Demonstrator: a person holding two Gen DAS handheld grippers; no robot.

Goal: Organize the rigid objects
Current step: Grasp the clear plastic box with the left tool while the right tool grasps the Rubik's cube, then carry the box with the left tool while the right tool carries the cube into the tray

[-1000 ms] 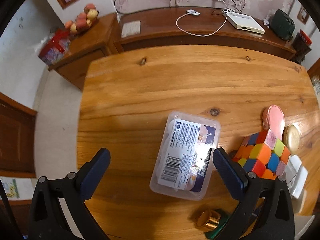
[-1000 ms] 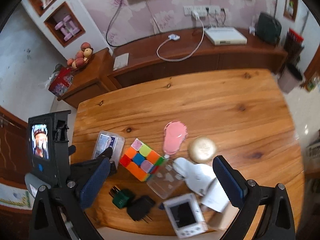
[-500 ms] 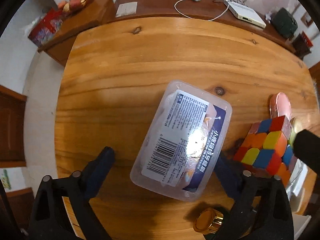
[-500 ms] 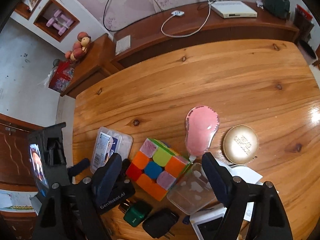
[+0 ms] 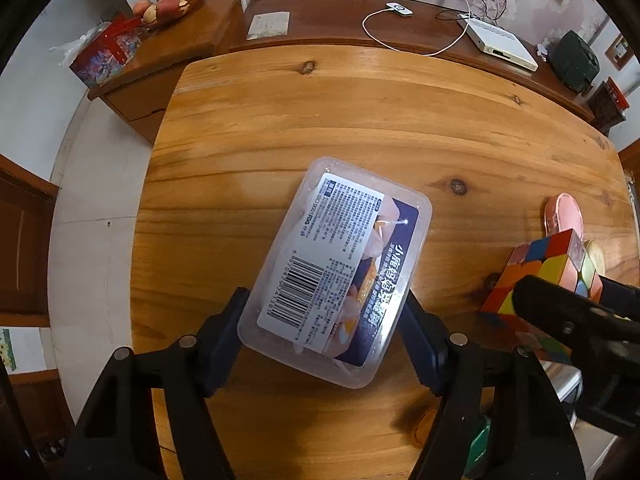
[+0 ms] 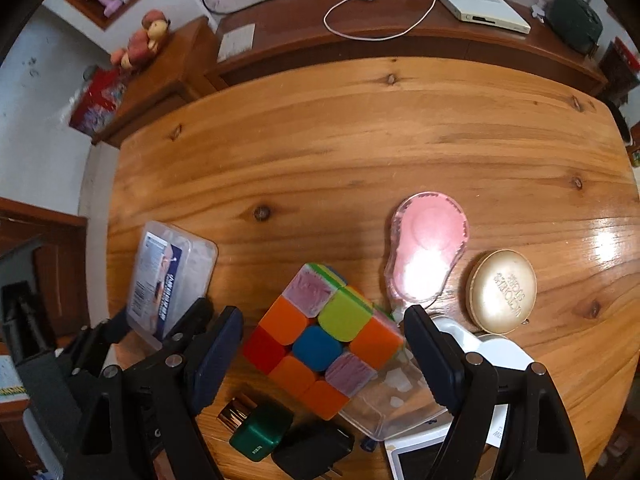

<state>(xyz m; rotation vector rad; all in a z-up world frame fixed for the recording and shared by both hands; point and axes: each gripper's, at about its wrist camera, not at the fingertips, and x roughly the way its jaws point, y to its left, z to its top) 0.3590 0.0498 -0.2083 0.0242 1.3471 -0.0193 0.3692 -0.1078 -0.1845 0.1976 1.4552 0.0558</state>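
Left gripper (image 5: 324,334) was clamped on the near end of a clear plastic box (image 5: 340,268), one finger (image 5: 224,332) pressed to each long side. The box carried a white label with a barcode and a blue strip of print, and lay near the left edge of the wooden table (image 5: 360,120). From the right wrist view the same box (image 6: 170,276) looked tilted, its near end raised between the left gripper's fingers (whether the far end touched the wood could not be told).

Right gripper (image 6: 324,354) stood with fingers apart on either side of a puzzle cube (image 6: 324,340), not touching it as far as could be seen. The cube, in orange, green, blue, red and pale purple squares, rested partly on a clear plastic case (image 6: 394,400). In the left wrist view the cube (image 5: 548,268) sat well to the right of the box, with the right gripper's dark finger across its front.

Beyond the cube lay a pink oval case (image 6: 428,248), and just right of that a round gold compact (image 6: 502,292). Near the table's front edge sat a green plug with a gold end (image 6: 258,428), touching a black plug (image 6: 314,450).
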